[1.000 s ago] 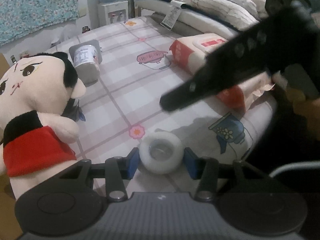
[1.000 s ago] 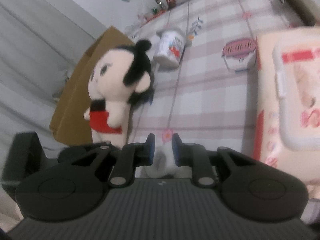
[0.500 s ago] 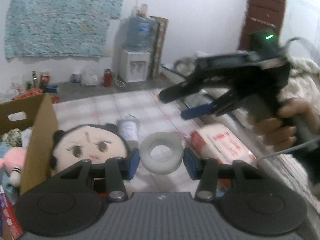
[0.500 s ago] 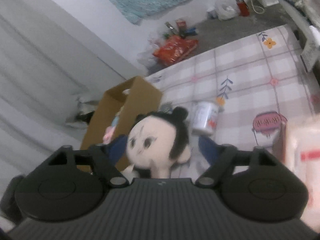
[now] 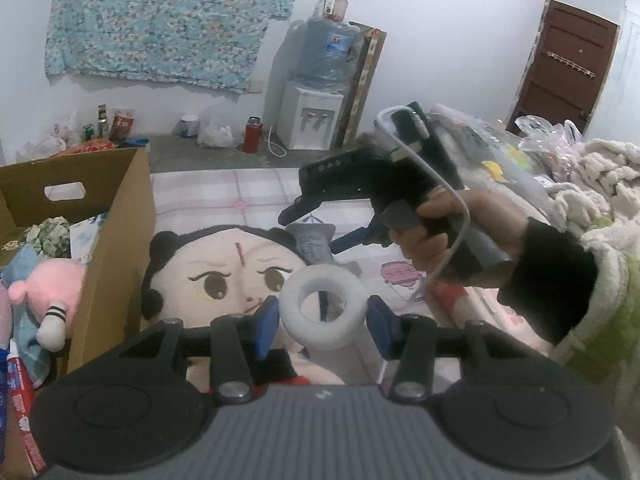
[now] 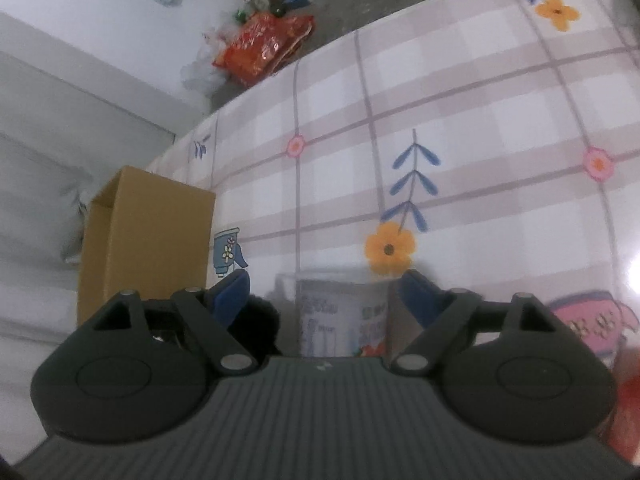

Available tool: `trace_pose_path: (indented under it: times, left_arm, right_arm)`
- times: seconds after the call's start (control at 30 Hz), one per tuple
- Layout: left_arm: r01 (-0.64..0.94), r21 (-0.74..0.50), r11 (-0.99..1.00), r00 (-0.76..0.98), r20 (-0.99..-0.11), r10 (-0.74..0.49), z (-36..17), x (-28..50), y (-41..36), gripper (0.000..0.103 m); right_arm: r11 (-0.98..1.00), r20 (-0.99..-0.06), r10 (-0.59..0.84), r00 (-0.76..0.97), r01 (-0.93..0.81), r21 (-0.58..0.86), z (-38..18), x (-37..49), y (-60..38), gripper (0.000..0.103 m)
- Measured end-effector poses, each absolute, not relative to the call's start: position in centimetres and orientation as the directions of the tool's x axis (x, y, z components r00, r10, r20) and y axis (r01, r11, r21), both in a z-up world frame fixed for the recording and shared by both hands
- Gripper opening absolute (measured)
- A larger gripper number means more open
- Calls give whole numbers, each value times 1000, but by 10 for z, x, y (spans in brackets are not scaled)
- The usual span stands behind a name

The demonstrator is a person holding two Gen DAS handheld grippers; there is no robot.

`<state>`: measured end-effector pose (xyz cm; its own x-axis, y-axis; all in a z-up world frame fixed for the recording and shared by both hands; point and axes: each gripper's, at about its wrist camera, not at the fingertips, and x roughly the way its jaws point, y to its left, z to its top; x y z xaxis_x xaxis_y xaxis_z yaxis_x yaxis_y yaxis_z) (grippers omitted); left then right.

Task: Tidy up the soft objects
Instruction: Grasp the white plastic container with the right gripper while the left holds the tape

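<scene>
Bed (image 6: 480, 128): checked pink-and-white sheet with flower prints, most of it bare.

Cardboard box (image 5: 116, 240): stands open against the bed's edge. Already holds a pink plush (image 5: 44, 292), a blue cloth item and some patterned fabric, so part of the sorting looks done.

Doll (image 5: 224, 276): large-headed plush, black hair, red top, on the bed just beside the box wall. Not yet boxed.

Red-and-cream soft pack (image 5: 452, 296): lies on the sheet under the person's right hand (image 5: 452, 236), mostly hidden. Not yet boxed.

Silver pouch (image 6: 344, 312): printed pack lying on the sheet near the doll's head. Not yet boxed.

White ring (image 5: 323, 306): a soft-looking roll with a round hole, held up in the air over the doll's face, near the box but not above its opening.

Left gripper (image 5: 323, 320): blue pads pressed on either side of the white ring, carrying it.

Right gripper (image 6: 324, 292): jaws have just been opening and now stand wide with nothing clamped; the silver pouch sits on the sheet between and below the tips, the pads clear of it.

Status, by my reckoning: ring in transit to the box; doll, pouch and red pack remain, so roughly the middle of the job.
</scene>
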<state>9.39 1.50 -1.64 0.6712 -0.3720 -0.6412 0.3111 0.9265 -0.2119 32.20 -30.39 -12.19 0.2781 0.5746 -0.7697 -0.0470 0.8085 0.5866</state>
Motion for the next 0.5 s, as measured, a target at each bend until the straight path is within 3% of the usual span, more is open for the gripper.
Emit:
trace_pose_path:
  times: [0.3, 0.37, 0.5]
  left_arm:
    - [305, -207, 930, 674, -643, -364, -15, 90, 20, 49]
    - [302, -210, 930, 673, -643, -364, -15, 89, 21, 49]
    - [299, -215, 929, 680, -636, -366, -12, 86, 23, 49]
  right_arm:
    - [822, -775, 559, 294, -75, 565, -131, 322, -299, 77]
    - [817, -762, 568, 312, -101, 568, -127, 318, -302, 69]
    - [815, -736, 575, 356, -180, 550, -105, 296, -312, 65]
